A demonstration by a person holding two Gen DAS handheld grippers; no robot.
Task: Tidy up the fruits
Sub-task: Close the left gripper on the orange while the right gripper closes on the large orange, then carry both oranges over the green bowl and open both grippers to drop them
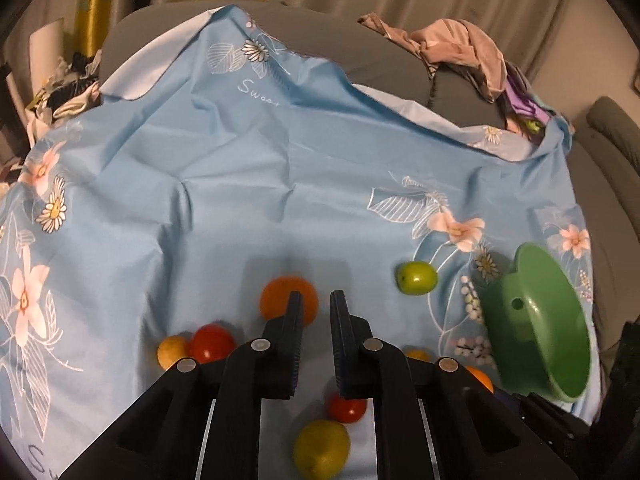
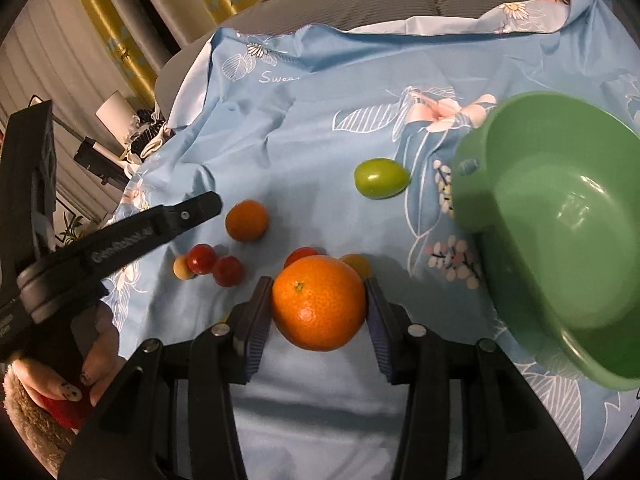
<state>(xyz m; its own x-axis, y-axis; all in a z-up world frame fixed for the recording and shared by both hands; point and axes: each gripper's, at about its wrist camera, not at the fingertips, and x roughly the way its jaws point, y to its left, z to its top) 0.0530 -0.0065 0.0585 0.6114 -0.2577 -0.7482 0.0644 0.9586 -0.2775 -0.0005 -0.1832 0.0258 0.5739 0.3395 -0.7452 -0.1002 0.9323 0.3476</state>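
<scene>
**Operator:** Blue flowered bedsheet (image 2: 320,128) over a grey couch is my work surface, with curtains behind. My right gripper (image 2: 318,310) is pinching the big orange (image 2: 319,302) across its middle, both pads on the rind. The green bowl (image 2: 560,216) sits tilted just beside it to the right, empty as far as I can see.

**Observer:** And your left?

**Operator:** My left gripper (image 1: 316,312) has its jaws pressed together with nothing between them, hanging above the smaller orange (image 1: 280,296). Red tomatoes (image 2: 216,266), a lemon (image 1: 322,450) and a green fruit (image 2: 382,178) lie loose on the sheet.

**Observer:** How will the orange handle?

**Operator:** I'd judge it firm with a little give, fairly heavy, and its pebbled skin should grip well. Holding it at the widest part is right; off-centre, it could roll out. The tomatoes look smooth and easily bruised, so I'd squeeze them lightly.

**Observer:** Any writing?

**Operator:** The sheet reads "Swee", cut off by a fold. The left gripper's arm has white lettering I can't read.
</scene>
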